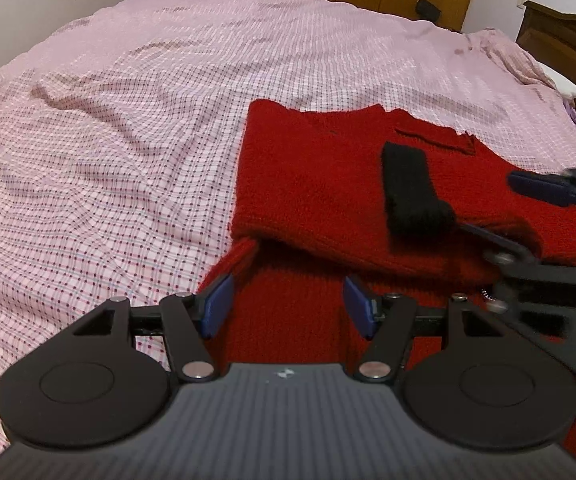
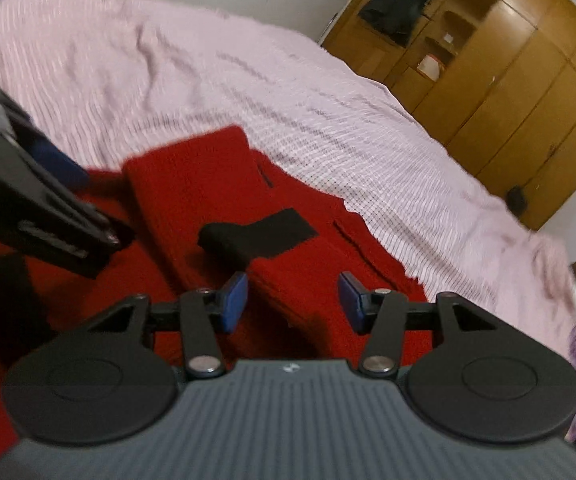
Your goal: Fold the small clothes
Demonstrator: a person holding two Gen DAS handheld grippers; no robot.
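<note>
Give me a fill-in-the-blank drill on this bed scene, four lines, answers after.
1. The knitted sweater on the bed is ____ in colour.
2. The cuff lying on top of the sweater is ____.
3. The bedsheet has a pink ____ pattern.
4. The pads on the left gripper and the right gripper are ____.

Missing words: red; black; checked; blue
</note>
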